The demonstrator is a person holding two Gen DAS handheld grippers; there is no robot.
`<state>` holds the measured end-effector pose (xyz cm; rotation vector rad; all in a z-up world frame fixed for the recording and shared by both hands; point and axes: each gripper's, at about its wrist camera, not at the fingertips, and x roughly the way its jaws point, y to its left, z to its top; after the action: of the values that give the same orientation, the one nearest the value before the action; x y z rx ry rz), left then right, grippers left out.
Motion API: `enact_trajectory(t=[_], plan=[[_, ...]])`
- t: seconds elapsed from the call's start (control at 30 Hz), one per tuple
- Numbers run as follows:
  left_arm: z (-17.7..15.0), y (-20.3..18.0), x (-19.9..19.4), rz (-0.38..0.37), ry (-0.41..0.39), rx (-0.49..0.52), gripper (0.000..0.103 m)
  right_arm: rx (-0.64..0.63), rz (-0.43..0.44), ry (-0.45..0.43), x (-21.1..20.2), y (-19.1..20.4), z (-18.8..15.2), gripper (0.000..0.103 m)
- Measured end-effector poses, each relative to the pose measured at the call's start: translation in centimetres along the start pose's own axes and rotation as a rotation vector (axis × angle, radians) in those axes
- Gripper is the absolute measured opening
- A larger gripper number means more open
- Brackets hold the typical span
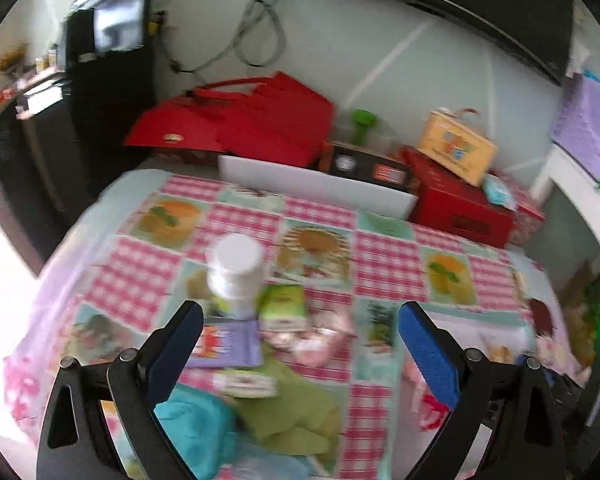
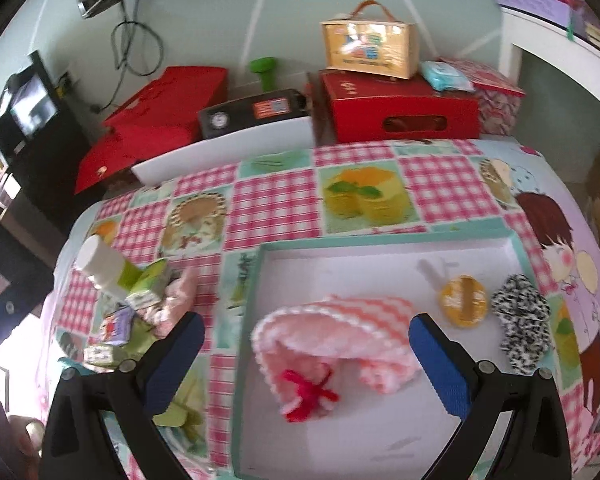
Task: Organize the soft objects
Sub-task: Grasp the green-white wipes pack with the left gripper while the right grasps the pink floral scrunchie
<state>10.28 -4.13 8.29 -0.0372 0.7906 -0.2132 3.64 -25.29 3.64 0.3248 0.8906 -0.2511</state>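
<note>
**Between your right fingers: a pink cloth in the tray**

Ahead of your right gripper [image 2: 306,330], spread wide and empty, a pink cloth [image 2: 332,332] lies inside the white tray [image 2: 380,420]. Your left gripper [image 1: 300,322], also wide and empty, hovers over a green cloth [image 1: 296,408] and teal cloth [image 1: 196,424] beside a white bottle [image 1: 238,270].

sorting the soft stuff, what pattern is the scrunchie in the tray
Black-and-white leopard-style spots on the scrunchie, clearest in the right wrist view.
</note>
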Motion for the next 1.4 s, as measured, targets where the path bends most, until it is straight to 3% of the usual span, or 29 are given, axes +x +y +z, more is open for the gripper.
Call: enact_trajectory(t=[0.33, 0.47, 0.6, 0.73, 0.83, 1.1, 1.3, 1.4], plan=[[1.7, 5.0, 1.6, 0.065, 0.121, -0.019, 0.098, -0.083, 0.14, 0.024, 1.3, 4.9, 0.7, 0.103], [1.6, 5.6, 3.1, 0.049, 0.208, -0.004, 0.098, -0.087, 0.188, 0.054, 2.3, 5.8, 0.8, 0.1], [1.3, 5.5, 5.5, -0.057, 0.348, 0.003, 0.098, -0.096, 0.228, 0.109, 4.1, 6.8, 0.8, 0.091], [0.8, 4.9, 7.2, -0.074, 0.441, 0.036, 0.098, -0.094, 0.283, 0.151, 5.6, 7.2, 1.0, 0.084], [0.4, 4.4, 7.7, -0.067, 0.474, 0.064, 0.098, -0.049, 0.329, 0.188, 7.0, 6.8, 1.5, 0.074], [-1.4, 2.8, 9.5, -0.026, 0.541, 0.17, 0.098, -0.004, 0.367, 0.273, 10.9, 7.1, 1.5, 0.06], [-2.4, 2.1, 10.8, -0.018, 0.578, 0.198, 0.096, -0.018, 0.365, 0.315, 13.1, 8.0, 0.9, 0.054], [-2.6, 1.8, 11.1, -0.032, 0.589, 0.202, 0.084, -0.022, 0.368, 0.323, 13.6, 8.3, 0.8, 0.054]])
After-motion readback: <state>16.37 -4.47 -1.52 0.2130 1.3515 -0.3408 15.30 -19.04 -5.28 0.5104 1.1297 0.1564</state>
